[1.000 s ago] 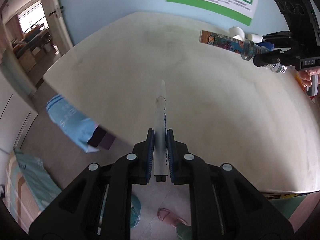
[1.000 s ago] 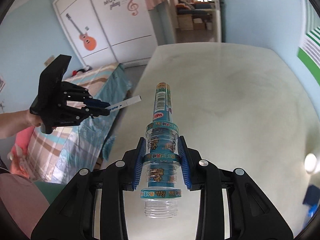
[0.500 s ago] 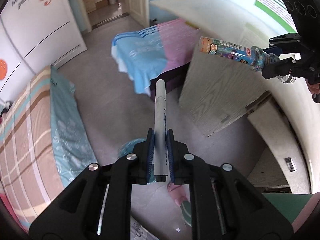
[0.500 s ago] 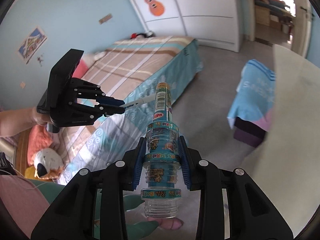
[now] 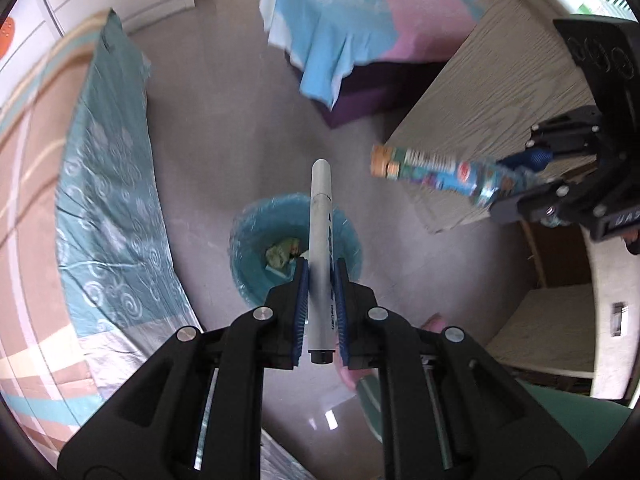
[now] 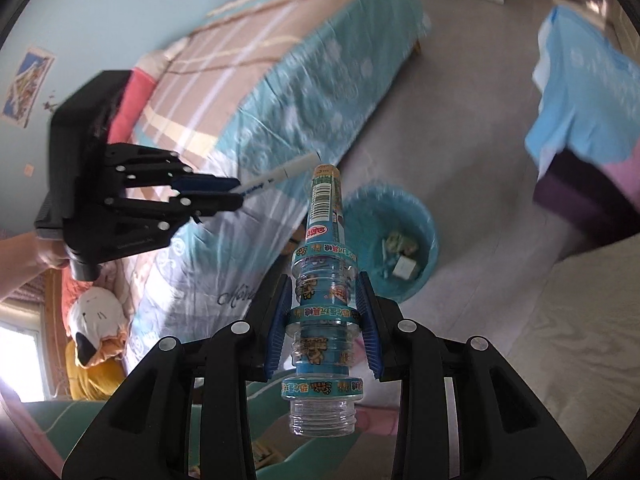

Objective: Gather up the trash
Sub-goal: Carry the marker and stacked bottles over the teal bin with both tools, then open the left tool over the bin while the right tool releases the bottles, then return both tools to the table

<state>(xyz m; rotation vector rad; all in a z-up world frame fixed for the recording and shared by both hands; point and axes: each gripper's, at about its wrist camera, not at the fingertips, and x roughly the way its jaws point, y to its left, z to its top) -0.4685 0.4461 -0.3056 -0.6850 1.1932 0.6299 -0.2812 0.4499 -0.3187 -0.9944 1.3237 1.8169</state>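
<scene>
- Bin (image 5: 244, 240) on floor (image 5: 224, 152), below marker (image 5: 320, 248).
- Scraps (image 5: 282, 256) inside bin.
- Bed (image 5: 100, 200) left of bin; draped box (image 5: 360, 52) beyond; bottle (image 5: 444, 172) right of marker.

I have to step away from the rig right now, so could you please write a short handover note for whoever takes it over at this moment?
Left claw: shut on the grey-white marker pen, pointing steeply down over the round bin with the blue liner.
Right claw: shut on the clear plastic bottle with the blue printed label, uncapped mouth toward the camera, base aimed near the bin.
The bin stands on the grey floor beside the bed with the teal patterned cover and already holds some scraps.
Done: both items picked up and brought to the bin.
Left: release the pen and the bottle into it.
</scene>
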